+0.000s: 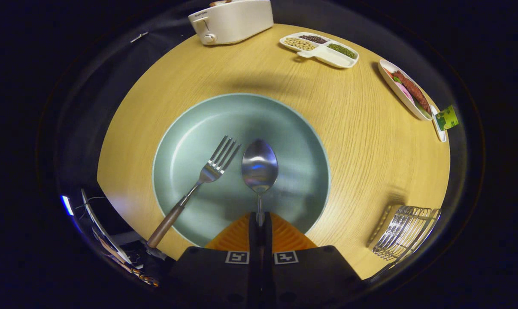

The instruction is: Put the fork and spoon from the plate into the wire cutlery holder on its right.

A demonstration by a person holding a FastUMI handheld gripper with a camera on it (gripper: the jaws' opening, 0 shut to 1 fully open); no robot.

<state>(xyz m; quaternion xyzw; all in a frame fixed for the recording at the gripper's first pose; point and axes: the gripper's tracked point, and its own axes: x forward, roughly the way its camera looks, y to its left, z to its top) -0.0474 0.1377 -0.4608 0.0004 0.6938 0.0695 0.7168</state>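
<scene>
A pale green round plate [284, 128] lies on the wooden table just ahead of my fingers. A steel spoon [259, 165] hovers over the plate, bowl pointing away, its handle running back between my fingers. My gripper [259, 219] is shut on the spoon's handle. A fork [207, 171] with a brown wooden handle lies to the left of the spoon, tines on the plate and handle end jutting over the plate's near-left rim. The wire cutlery holder [407, 231] stands on the table to the right of the plate.
A white toaster [231, 19] stands at the table's far edge. A white divided tray [321, 48] with beans sits far right of it. A white dish [407, 90] with food and a small green item [447, 118] lie at the right edge.
</scene>
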